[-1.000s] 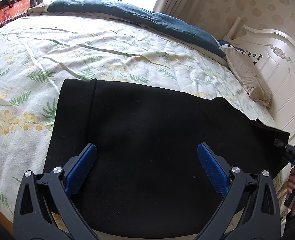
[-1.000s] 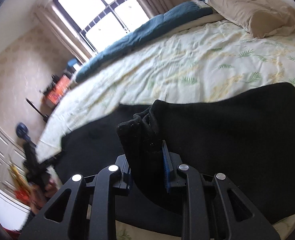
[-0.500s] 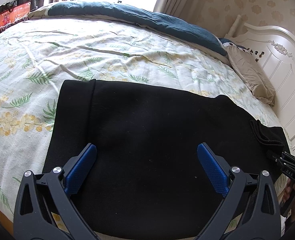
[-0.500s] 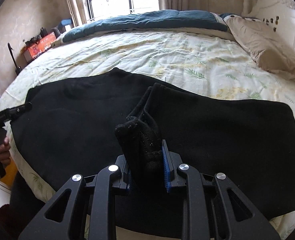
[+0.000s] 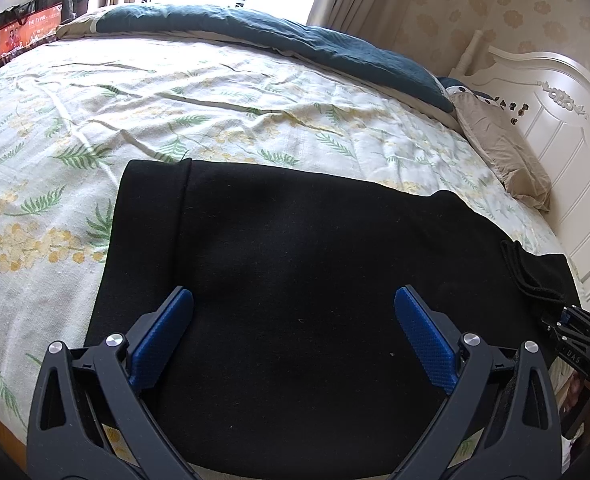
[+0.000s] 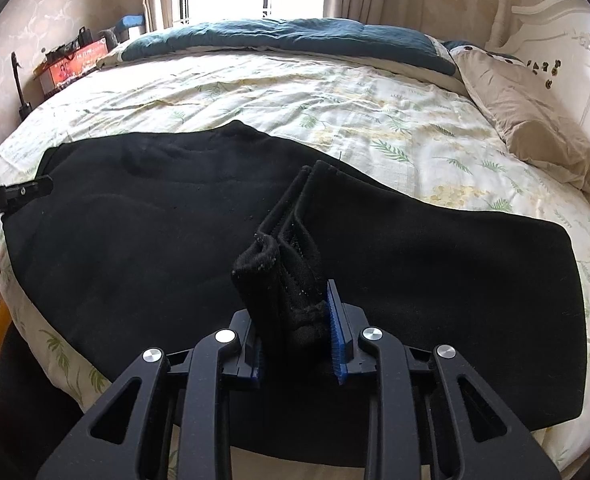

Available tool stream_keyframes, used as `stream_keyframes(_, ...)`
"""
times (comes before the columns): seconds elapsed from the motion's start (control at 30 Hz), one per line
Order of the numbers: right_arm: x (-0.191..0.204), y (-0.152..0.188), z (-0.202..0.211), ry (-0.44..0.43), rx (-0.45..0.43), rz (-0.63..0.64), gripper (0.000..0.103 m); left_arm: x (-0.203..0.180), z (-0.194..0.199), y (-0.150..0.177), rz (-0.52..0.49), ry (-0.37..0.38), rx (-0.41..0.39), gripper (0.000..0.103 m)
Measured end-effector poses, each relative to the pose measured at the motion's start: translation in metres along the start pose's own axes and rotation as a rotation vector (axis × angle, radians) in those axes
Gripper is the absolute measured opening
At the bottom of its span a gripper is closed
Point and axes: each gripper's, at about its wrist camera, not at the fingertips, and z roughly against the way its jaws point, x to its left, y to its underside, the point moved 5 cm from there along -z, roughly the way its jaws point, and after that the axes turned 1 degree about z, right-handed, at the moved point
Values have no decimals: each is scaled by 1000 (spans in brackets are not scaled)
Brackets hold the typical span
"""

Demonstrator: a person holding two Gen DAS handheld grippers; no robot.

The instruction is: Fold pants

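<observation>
Black pants (image 5: 295,264) lie spread flat on the floral bedsheet near the bed's front edge. My left gripper (image 5: 293,312) is open wide and hovers just above the pants, holding nothing. My right gripper (image 6: 295,304) is shut on a bunched black hem of the pants (image 6: 283,264), which it holds raised above the flat fabric (image 6: 435,280). The right gripper also shows at the right edge of the left wrist view (image 5: 575,336), and the left gripper's side shows at the left edge of the right wrist view (image 6: 11,196).
The bed (image 5: 175,92) carries a folded teal duvet (image 5: 295,40) at the far side and a beige pillow (image 6: 535,120) at the right. A white headboard (image 5: 555,132) stands on the right. Boxes and bags (image 6: 67,68) sit on the floor at the far left.
My right gripper has swung round with the hem to face across the bed and has carried it over the flat pants. My left gripper has stayed open and nearly still.
</observation>
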Motion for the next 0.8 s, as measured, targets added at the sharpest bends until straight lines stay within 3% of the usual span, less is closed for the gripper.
stream_keyframes(0.47,14,2,7,-45,-1,-23,43,1,0,0,2,1,-1,100)
stream_keyframes(0.6,32,1,23,-201,-11,-37,45,1,0,0,0,0,-2,100)
stream_keyframes(0.7,36,-2,49,-435,-25,-66,46,2,0,-1,-4,-2,0,100)
stream_keyframes(0.73,24,-5,61,-476,-49,-95,46,3,-1,-2,-6,-3,1,100)
stream_keyframes(0.8,-21,-13,82,-471,-117,-163,49,2,-1,-2,-8,-2,2,100)
